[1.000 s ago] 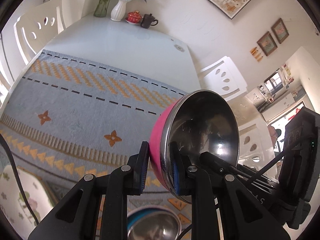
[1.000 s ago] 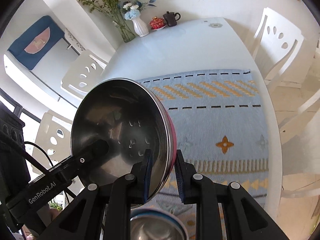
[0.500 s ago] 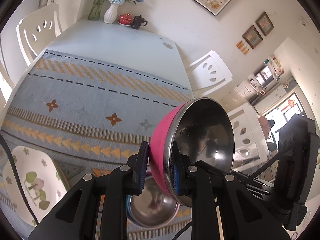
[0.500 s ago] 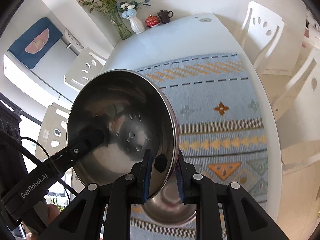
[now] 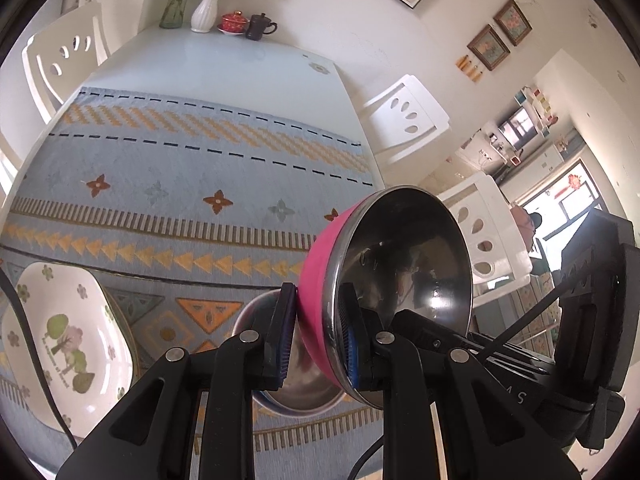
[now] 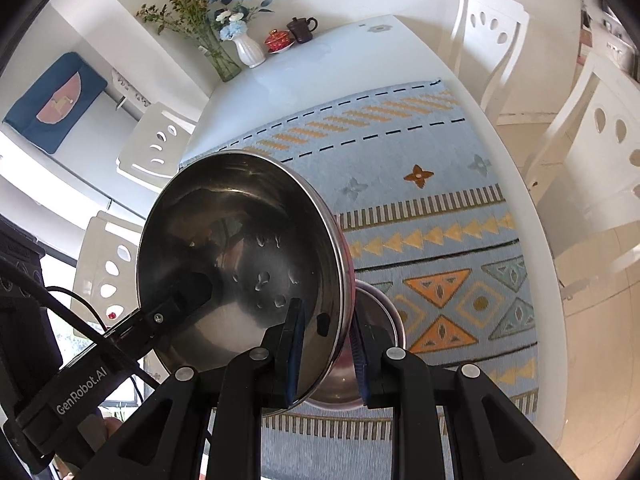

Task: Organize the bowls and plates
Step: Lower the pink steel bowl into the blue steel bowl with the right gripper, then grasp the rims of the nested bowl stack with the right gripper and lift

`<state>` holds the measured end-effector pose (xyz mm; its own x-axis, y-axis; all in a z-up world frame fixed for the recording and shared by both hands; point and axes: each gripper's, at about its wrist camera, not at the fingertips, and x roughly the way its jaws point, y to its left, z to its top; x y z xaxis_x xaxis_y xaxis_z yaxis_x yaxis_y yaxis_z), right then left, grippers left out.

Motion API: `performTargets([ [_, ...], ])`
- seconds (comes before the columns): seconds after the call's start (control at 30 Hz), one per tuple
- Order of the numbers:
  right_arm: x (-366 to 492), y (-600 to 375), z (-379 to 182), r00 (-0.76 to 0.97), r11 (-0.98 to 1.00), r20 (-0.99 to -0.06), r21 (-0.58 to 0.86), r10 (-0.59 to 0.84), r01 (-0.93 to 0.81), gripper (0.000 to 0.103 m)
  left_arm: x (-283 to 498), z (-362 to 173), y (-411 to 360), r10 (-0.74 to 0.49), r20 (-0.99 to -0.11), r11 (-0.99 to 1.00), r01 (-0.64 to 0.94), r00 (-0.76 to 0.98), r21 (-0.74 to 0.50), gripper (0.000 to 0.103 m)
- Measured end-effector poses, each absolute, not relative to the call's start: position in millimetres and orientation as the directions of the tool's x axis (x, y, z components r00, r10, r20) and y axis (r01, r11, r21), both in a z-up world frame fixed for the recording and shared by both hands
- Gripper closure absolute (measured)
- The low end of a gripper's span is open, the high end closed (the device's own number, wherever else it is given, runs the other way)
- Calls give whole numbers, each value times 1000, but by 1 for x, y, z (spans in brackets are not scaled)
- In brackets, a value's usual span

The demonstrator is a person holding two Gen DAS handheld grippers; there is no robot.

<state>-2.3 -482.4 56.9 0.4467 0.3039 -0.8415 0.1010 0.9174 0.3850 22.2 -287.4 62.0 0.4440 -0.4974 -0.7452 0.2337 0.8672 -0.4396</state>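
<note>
**Pink bowl airborne, stacking unfinished**

While both claws pinch opposite rims of the pink steel-lined bowl [image 5: 320,256], left claw [image 5: 316,336] and right claw [image 6: 324,354] hold it tilted above the bare steel bowl [image 6: 380,312] on the worktop; floral square plate [image 5: 60,328] waits alongside.

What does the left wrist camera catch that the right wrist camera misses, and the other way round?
Only the left wrist view shows the white square floral plate at the near edge of the blue patterned table runner, and the framed pictures on the wall.

Only the right wrist view shows the blue wall hanging.

Both show the pink steel-lined bowl tilted on edge, with the left hand-held gripper and the right hand-held gripper each clamped on its rim, a second steel bowl on the runner below, and the white flower vase.
</note>
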Motion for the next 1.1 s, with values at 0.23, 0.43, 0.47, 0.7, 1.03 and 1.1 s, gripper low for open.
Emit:
performTargets([
  [0.23,-12,-485,55,448,912,-843,390,298,126,81,15,58,-291,-503,-753,864,254,425,-434,85],
  [0.43,-17,-486,39,418,905,-858,394,300,160,81,10,42,-293,-493,-778,870,255,390,-423,85],
  [0.47,-17,-486,36,413,904,-860,394,299,164,81,9,39,-293,-491,-781,871,255,385,-421,85],
  [0.7,-16,-488,13,372,898,-878,393,302,197,81,9,18,-295,-480,-807,875,245,344,-416,85],
  [1.03,-10,-486,-12,320,897,-899,380,300,225,80,11,-8,-297,-466,-835,882,231,293,-411,85],
  [1.1,-9,-486,-16,311,897,-902,378,300,230,80,11,-11,-298,-463,-839,883,230,286,-409,85],
])
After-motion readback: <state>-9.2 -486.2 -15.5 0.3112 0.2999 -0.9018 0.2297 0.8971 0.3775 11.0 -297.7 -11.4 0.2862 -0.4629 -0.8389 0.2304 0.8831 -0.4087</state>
